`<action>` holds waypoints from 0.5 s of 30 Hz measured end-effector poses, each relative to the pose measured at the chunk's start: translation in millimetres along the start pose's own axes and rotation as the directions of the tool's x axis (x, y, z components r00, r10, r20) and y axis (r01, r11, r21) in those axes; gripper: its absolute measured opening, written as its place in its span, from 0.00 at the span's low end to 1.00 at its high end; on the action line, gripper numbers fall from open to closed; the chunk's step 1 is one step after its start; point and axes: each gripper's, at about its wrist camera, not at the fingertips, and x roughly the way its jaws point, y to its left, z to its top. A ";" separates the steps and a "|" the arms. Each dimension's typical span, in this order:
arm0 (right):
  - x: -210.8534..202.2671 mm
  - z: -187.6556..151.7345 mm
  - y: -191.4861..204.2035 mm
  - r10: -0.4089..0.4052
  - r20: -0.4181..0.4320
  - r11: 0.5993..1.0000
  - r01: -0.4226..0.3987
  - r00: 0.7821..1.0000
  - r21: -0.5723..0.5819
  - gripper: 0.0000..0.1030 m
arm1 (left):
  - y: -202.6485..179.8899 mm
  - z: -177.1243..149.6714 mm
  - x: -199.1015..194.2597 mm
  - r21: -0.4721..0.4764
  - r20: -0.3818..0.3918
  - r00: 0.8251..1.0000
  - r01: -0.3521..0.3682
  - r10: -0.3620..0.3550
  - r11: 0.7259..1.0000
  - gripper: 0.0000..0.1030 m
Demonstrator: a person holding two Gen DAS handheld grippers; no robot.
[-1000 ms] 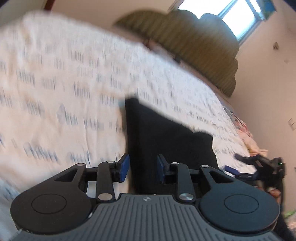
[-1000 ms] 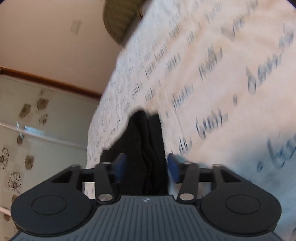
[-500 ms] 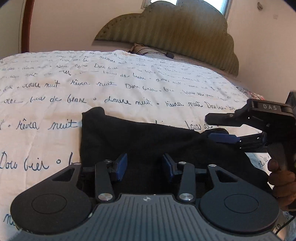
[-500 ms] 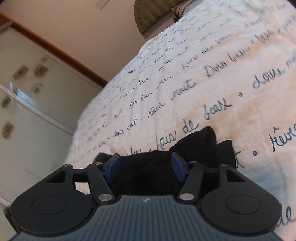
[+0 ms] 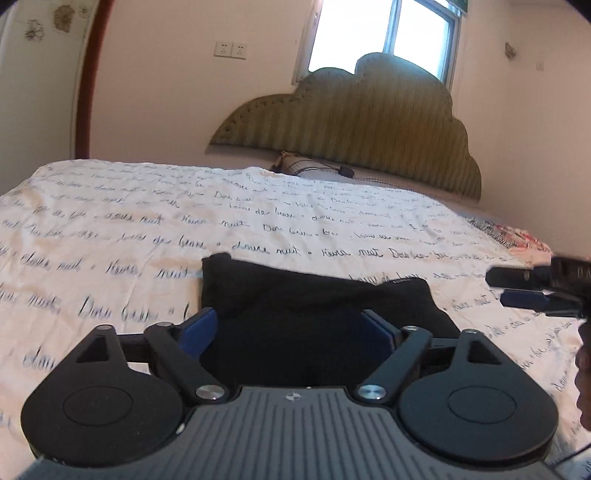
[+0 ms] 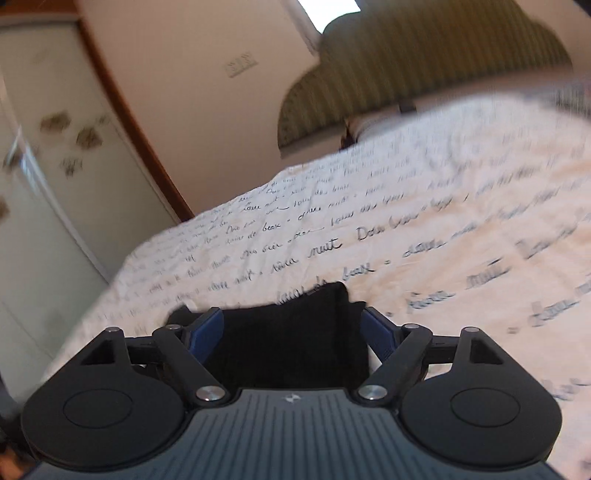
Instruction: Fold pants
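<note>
The black pants (image 5: 306, 306) lie folded into a compact block on the white bedspread with blue handwriting (image 5: 147, 229). My left gripper (image 5: 291, 330) is open and empty, its blue pads wide apart just in front of the near edge of the pants. My right gripper (image 6: 293, 328) is open and empty, hovering over the right end of the pants (image 6: 295, 339). The right gripper also shows in the left wrist view (image 5: 532, 290) at the far right, beside the pants and apart from them.
A green padded headboard (image 5: 369, 147) and a pillow (image 5: 306, 168) are at the far end of the bed. A window (image 5: 380, 33) sits above. A patterned cloth (image 5: 517, 236) lies at the bed's right edge. A wardrobe (image 6: 44, 221) stands left of the bed.
Both grippers opened wider and pulled back from the pants. Both views tilted up and levelled. The right gripper moved away to the right of the pants.
</note>
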 end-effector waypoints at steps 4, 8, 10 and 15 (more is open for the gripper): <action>-23.2 -39.6 12.2 -0.029 -0.070 0.999 0.027 0.997 -0.027 0.80 | -13.4 -35.5 -18.6 0.003 -0.061 0.998 0.005 -0.005 1.000 0.84; -22.8 -81.4 28.8 -0.134 -0.126 0.988 0.123 0.983 -0.092 0.79 | -24.9 -52.5 -34.5 0.045 -0.055 0.998 -0.006 0.009 0.999 0.84; -15.0 -99.9 33.6 -0.185 -0.171 0.978 0.164 0.968 -0.125 0.80 | -24.5 -56.7 -38.9 0.029 -0.059 0.998 -0.003 0.005 1.000 0.85; -18.0 -111.5 47.2 -0.235 -0.137 0.960 0.207 0.962 -0.190 0.83 | -15.5 -76.7 -32.6 -0.004 -0.121 0.991 -0.058 0.057 0.998 0.86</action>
